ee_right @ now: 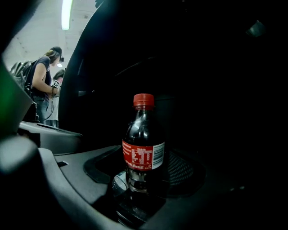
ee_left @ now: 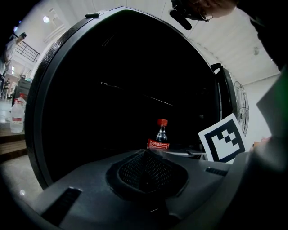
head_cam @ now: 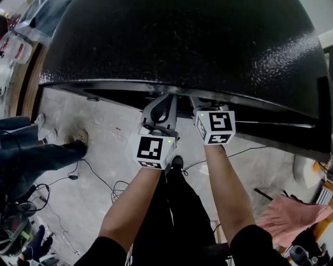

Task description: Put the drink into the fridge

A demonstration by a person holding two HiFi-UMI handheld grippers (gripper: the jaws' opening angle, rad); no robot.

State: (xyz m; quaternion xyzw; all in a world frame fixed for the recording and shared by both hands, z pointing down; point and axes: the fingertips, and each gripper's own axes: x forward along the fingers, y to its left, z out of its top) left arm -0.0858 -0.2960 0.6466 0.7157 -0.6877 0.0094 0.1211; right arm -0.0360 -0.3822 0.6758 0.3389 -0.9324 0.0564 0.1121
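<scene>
Concrete floor (head_cam: 104, 156) is lying below; the black fridge (head_cam: 182, 41) is looming just ahead of our right tongs (ee_right: 141, 182), which are clamping the drink (ee_right: 144, 130) upright below its label (ee_right: 143, 156); beside them, our left tongs (ee_left: 145, 155) are sitting pinched together, empty; we are judging the drink light, stiff, slick.

We see a grey floor (head_cam: 104, 156) that looks like stone, with thin black cables (head_cam: 99, 182) lying on it in loops. A pink cloth (head_cam: 291, 218) lies off to the right. Someone's legs in dark trousers (head_cam: 31, 156) reach in from the left. Up high is a white ceiling (ee_left: 234, 49) with a long bright lamp (ee_right: 67, 13). A round fan (ee_left: 240, 110) stands near a pale wall. A water bottle (ee_left: 16, 117) (red cap, red label) sits on a wooden shelf (ee_left: 13, 143). A person (ee_right: 42, 85) stands far off.
</scene>
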